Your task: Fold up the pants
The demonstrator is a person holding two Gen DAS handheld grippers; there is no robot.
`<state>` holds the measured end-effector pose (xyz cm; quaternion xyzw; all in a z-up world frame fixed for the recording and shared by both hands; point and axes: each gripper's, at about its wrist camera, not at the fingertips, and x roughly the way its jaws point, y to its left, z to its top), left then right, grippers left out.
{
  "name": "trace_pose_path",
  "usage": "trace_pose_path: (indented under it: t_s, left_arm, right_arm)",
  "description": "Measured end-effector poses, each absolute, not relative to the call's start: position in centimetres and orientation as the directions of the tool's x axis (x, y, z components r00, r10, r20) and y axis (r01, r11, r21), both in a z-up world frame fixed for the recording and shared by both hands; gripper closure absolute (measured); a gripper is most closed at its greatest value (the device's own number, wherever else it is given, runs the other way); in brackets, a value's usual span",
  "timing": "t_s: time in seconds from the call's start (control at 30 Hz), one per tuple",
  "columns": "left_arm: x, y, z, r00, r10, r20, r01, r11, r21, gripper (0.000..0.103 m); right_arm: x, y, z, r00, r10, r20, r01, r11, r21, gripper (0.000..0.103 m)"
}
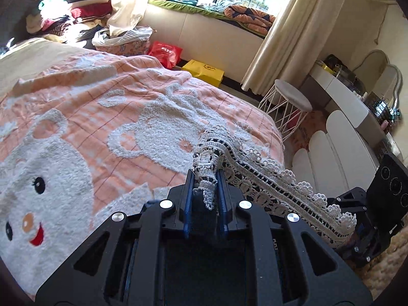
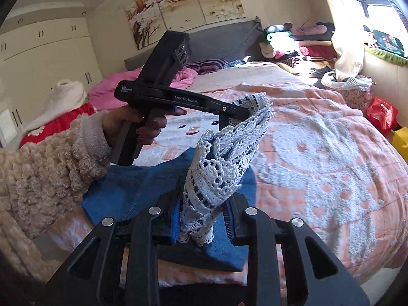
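The pants are blue denim point(image 2: 142, 188) with a white lace hem point(image 2: 221, 168). The denim part lies on the bed near its front edge, below the grippers. My left gripper point(image 1: 205, 176) is shut on one end of the lace hem point(image 1: 255, 168), held above the bed; it also shows in the right wrist view point(image 2: 242, 112). The lace band runs taut from it to my right gripper point(image 2: 201, 219), which is shut on the other end. The right gripper shows at the lower right of the left wrist view point(image 1: 357, 232).
The bed has a pink and white bear quilt point(image 1: 102, 117). A white stool point(image 1: 293, 97), a dresser point(image 1: 352, 102) and bags point(image 1: 204, 71) stand past the bed's foot. Clothes are piled by the window point(image 2: 306, 48). A pink blanket point(image 2: 107, 91) lies by the headboard.
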<state>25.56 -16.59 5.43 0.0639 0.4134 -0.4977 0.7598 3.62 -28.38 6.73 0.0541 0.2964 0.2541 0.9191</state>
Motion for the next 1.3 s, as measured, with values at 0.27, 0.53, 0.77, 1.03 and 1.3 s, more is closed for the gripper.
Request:
trace_pose_path:
  t_s: [0.27,0.53,0.77,1.03,1.3]
  left_arm:
    - [25.5,-9.7,2.7,0.206,-0.627,-0.752,0.699,0.632,-0.336,0.089]
    - [25.8,-1.9,2.5,0.293,-0.659,-0.693,0.497,0.724,-0.478,0.084]
    - [24.7,1.4,1.0,0.219,-0.762,-0.609,0.354,0.644,-0.679,0.057]
    - [24.8,-0.7,0.0,0.225,-0.672,-0.705,0.352,0.731,-0.584,0.046]
    - [25.8,-2.0,-2.3,0.198,-0.610,-0.767,0.323,0.780,-0.537,0.041]
  right_arm:
    - [4.8,-20.5,3.3,0.606,0.453,-0.654,-0.507,0.853,0.121,0.077]
    - [4.2,-16.5,1.1,0.558,0.406,-0.724,-0.582,0.813,0.008,0.074]
    - [3.1,-14.6,0.7,0.501,0.455,-0.736,-0.670,0.743,0.003,0.062]
    - [2.7,-19.7,3.3,0.538,0.531,-0.655,-0.585,0.795,0.164,0.046]
    - [1.0,-20.9,4.4,0.530,0.550,-0.645,-0.556,0.800,0.226,0.044]
